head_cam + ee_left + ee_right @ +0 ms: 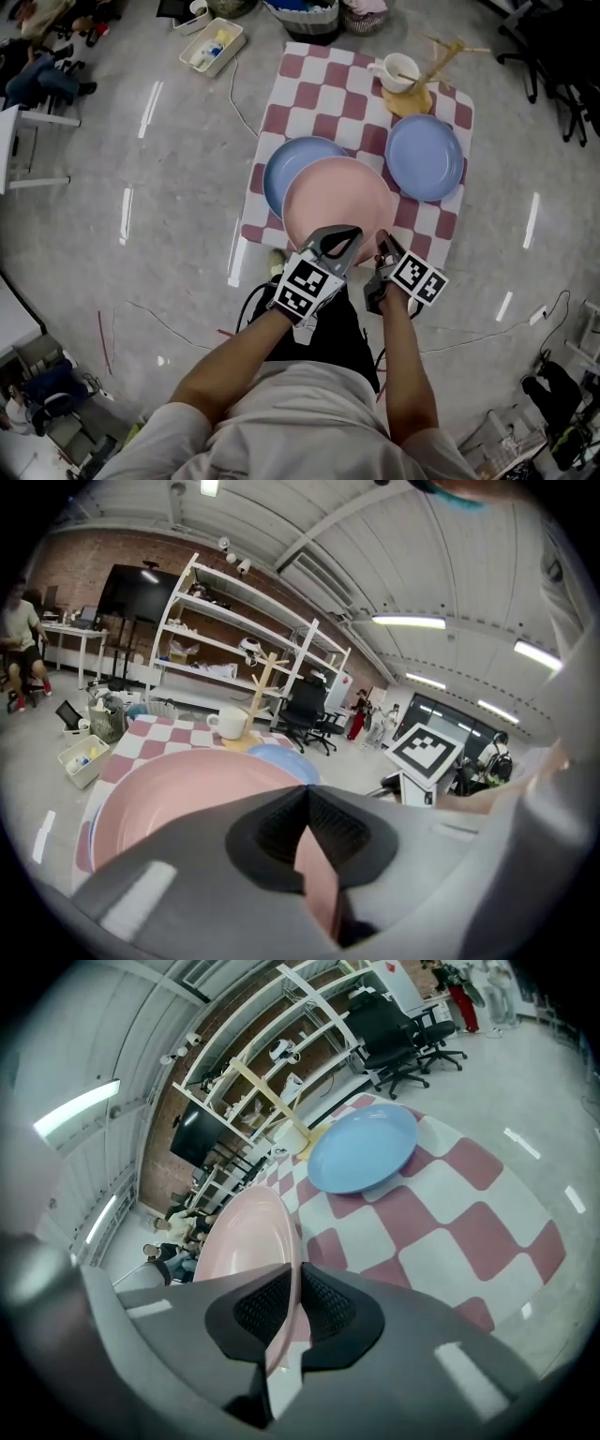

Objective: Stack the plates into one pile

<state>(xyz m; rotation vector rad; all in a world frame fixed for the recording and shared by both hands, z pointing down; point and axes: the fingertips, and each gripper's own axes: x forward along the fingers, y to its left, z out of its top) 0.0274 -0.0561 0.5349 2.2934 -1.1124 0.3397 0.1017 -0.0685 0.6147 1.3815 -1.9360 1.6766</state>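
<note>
A pink plate (pixel 339 206) hangs over the near half of the red-and-white checked table (pixel 323 94), its far left part overlapping a blue plate (pixel 286 164) that lies flat. My left gripper (pixel 337 244) is shut on the pink plate's near rim, and my right gripper (pixel 382 246) is shut on the same rim just to the right. In the left gripper view the pink plate (pixel 187 794) spreads out ahead of the left gripper (pixel 305 794). In the right gripper view the pink plate (pixel 244 1241) stands edge-on in the right gripper (pixel 297 1274). A second blue plate (pixel 425 157) (pixel 361 1152) lies apart at the right.
A white mug (pixel 398 72) and a wooden rack (pixel 441 58) on a yellow base stand at the table's far right corner. On the floor beyond are a white bin (pixel 212 47) and baskets (pixel 305 14). Office chairs (pixel 553 56) stand at the right.
</note>
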